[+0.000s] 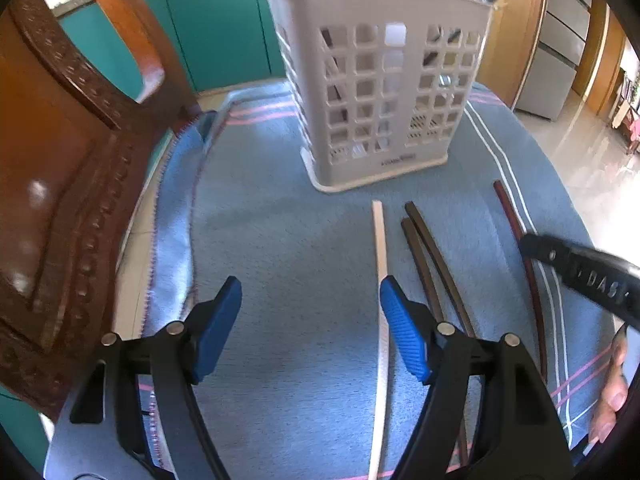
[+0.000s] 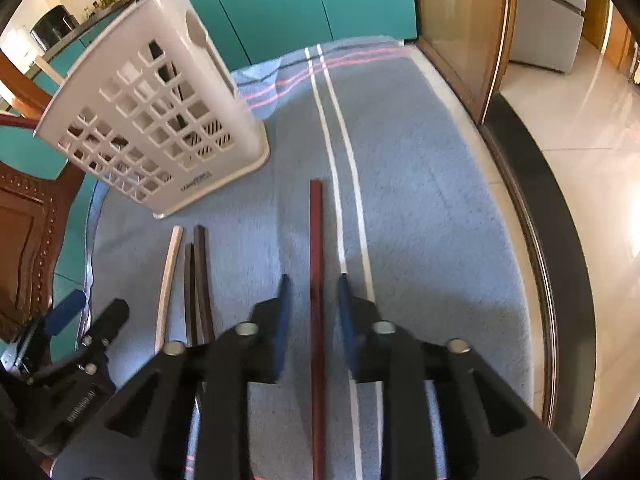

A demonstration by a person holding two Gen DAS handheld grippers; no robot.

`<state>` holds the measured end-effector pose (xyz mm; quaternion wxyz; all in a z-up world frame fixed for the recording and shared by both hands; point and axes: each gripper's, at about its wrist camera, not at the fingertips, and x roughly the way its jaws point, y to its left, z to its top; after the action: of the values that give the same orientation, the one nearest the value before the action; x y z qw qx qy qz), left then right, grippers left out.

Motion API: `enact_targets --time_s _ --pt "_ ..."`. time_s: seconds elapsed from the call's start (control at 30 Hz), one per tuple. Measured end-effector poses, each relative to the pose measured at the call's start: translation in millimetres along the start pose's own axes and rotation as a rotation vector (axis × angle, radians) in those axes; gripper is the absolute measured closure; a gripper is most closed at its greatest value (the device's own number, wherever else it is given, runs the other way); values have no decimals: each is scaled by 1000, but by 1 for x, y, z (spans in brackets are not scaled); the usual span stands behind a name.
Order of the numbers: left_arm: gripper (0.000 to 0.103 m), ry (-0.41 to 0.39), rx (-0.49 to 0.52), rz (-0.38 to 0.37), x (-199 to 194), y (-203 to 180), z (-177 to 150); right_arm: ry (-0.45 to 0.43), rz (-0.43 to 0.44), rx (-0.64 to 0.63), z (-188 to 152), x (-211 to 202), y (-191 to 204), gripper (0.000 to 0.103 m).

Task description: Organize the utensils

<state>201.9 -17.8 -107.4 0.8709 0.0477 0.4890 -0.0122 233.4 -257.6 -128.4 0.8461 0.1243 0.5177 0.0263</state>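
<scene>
Teal cabinets (image 1: 224, 28) stood behind the table, and a blue towel (image 2: 420, 200) with white and pink stripes covered its top. On that towel the white perforated caddy (image 1: 380, 92) stood upright — a few utensil handles already rose from it. Your left gripper (image 1: 311, 320) was spread wide above bare cloth, gripping nothing; the cream chopstick (image 1: 379, 248) lay just inside its right finger. Beside that stick lay two dark brown chopsticks (image 1: 428, 240), close together. Your right gripper (image 2: 312, 308) had its jaws partly apart, straddling the reddish chopstick (image 2: 316, 232) without clamping it — a gap showed on each side. That stick lay flat on the towel, next to the white stripes, apart from the caddy.
</scene>
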Motion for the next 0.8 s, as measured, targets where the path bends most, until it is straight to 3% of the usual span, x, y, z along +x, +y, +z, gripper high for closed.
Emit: enact_targets --time_s 0.17,0.3,0.4,0.57,0.67,0.7,0.73,0.8 --pt "32 84 3 -62 24 -7 -6 -24 -3 -23 -2 -6 6 71" --pt "36 80 15 -71 27 -11 -7 -7 2 -51 -10 -2 15 71" --pt "46 78 0 -81 27 -9 -6 -5 -9 -92 -15 -1 23 71" --pt "79 80 -36 -81 24 -2 -6 -5 -36 -182 -17 9 36 71" --pt "89 94 -62 -102 21 4 -8 -4 -54 -189 -19 13 36 71" --pt "90 101 -64 -113 20 4 -10 0 -55 -193 -19 13 37 78" --pt "90 105 -63 -120 19 4 -11 10 -49 -201 -21 12 38 94" --pt "90 111 -54 -129 17 4 -15 49 -4 -207 -24 12 40 96"
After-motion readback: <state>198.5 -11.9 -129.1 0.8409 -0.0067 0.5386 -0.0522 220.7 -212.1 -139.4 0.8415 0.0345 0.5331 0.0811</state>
